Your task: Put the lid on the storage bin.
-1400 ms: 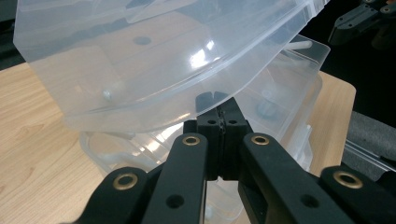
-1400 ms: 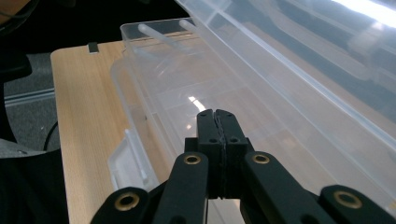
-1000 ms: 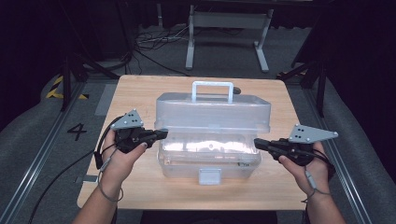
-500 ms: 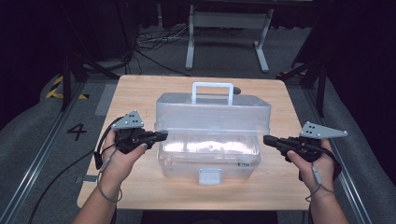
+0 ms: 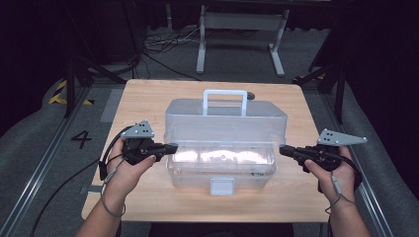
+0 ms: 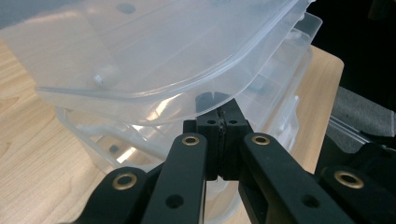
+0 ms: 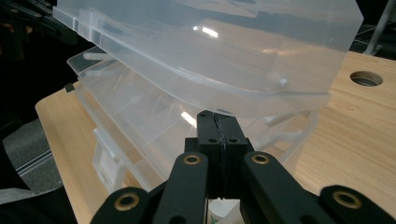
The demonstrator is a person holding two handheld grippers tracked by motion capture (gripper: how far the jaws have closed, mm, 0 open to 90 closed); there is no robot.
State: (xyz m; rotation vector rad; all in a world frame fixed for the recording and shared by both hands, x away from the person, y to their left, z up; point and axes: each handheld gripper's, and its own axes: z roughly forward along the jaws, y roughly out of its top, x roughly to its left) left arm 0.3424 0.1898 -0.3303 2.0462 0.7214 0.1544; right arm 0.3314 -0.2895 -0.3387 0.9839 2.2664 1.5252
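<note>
**Lifted lid could drop or the box could skid**

The clear plastic box [image 5: 225, 148] sits in the middle of the desk [image 5: 148, 98], its white latch [image 5: 221, 186] facing the person and its handle [image 5: 225, 96] on top. Its lid [image 5: 226, 121] is raised at the front, so a gap shows above the tray [image 5: 222, 160] below it.

The left tool [image 5: 170, 147] has its jaws pressed together with nothing between them, and its tip sits right under the lid's edge at the left end of the box. The right tool [image 5: 284, 150] is likewise closed on nothing, with its tip just off the right end of the box, below the lid's rim.

The likely trouble is that the lid is only propped, not gripped. If the left tip slips out along the smooth curved rim, the lid may fall shut. One-sided lifting may twist the lid on its hinges. A sideways push from either tip may slide the light box across the desk.
</note>
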